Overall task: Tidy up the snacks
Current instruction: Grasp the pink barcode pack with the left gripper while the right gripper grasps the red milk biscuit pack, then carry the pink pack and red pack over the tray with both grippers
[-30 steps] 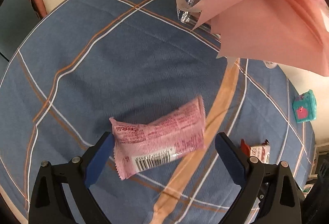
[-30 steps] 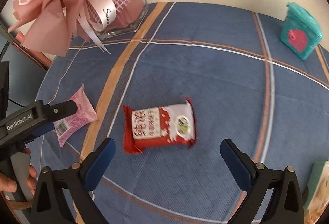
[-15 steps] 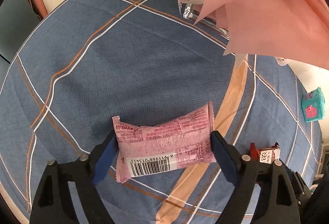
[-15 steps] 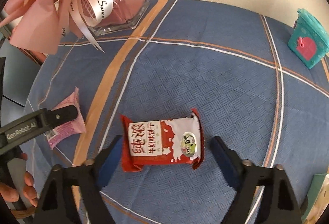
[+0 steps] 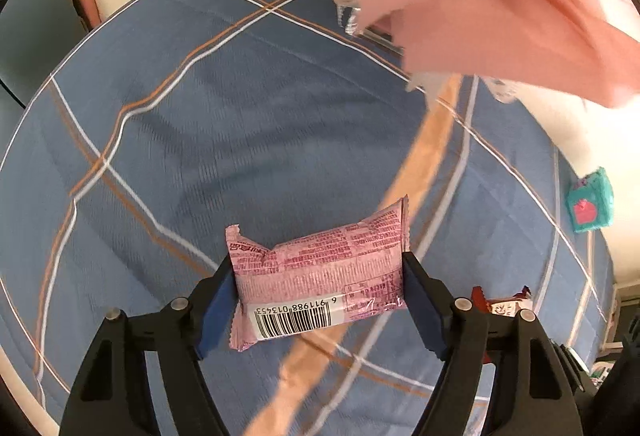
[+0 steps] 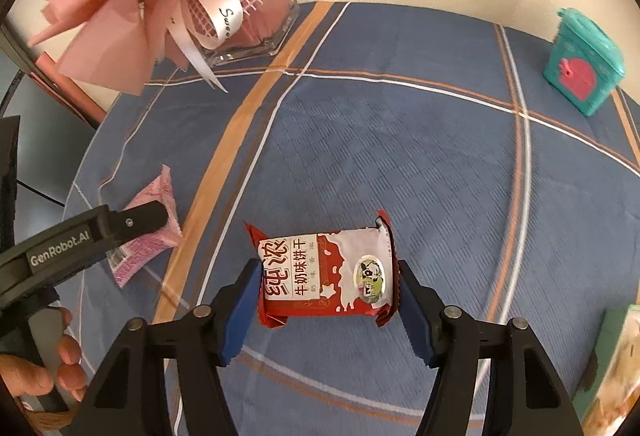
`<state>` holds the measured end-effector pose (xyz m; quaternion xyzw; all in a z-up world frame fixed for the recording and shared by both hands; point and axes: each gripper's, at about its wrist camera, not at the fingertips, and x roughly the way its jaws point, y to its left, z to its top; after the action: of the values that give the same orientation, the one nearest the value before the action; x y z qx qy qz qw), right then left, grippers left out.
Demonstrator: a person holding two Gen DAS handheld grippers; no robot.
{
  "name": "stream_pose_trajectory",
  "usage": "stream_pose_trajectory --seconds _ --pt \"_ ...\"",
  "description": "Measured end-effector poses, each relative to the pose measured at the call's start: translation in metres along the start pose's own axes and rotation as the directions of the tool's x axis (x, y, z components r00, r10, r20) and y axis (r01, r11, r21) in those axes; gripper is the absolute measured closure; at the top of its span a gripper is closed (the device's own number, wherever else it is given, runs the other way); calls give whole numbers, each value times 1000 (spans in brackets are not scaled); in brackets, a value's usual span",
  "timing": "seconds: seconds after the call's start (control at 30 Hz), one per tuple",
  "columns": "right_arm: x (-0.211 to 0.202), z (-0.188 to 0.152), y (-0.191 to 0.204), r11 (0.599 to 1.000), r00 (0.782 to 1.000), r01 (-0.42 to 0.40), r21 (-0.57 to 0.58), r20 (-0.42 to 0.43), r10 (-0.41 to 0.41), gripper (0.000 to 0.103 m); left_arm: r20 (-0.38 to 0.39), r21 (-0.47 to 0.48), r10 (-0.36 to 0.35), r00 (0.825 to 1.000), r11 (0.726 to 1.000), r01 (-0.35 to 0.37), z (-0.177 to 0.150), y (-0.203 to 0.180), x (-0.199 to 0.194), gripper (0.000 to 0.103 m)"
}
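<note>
Both grippers have closed since before: left gripper (image 5: 320,300) pinches the pink pack (image 5: 320,284) at lower centre; right gripper (image 6: 326,302) pinches the red pack (image 6: 326,276).

The blue woven tablecloth (image 6: 420,164) carries a plaid of white, orange and wide tan stripes. The pink foil snack packet (image 5: 320,272) bears dark red print and a white barcode panel. The red-and-white biscuit packet (image 6: 326,272) shows red characters. The small plastic box (image 6: 584,64) is teal with a pink patch.
</note>
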<state>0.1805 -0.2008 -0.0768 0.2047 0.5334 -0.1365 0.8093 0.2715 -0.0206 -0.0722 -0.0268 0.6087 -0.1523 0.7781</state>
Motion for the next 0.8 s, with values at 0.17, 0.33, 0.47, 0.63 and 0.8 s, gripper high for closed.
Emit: stream_pose_trajectory --seconds 0.17,0.33,0.47,0.63,0.8 --pt "-25 -12 -6 1000 1000 23 1 20 -23 36 25 12 -29 999 1000 28 -31 -17 -22 25" --pt "-52 -31 -25 998 999 36 46 36 -38 36 40 31 -59 997 998 57 -61 -38 -43 25" --pt "-72 -49 -41 996 997 60 73 46 -64 36 58 63 -63 996 996 60 -78 -54 -55 25" --pt "-95 -68 -61 991 996 56 119 63 -64 36 77 88 -75 994 994 68 -98 -74 -72 25" --pt "-120 -91 -83 984 992 61 170 102 -79 35 99 120 -92 991 990 80 -122 -100 -84 25"
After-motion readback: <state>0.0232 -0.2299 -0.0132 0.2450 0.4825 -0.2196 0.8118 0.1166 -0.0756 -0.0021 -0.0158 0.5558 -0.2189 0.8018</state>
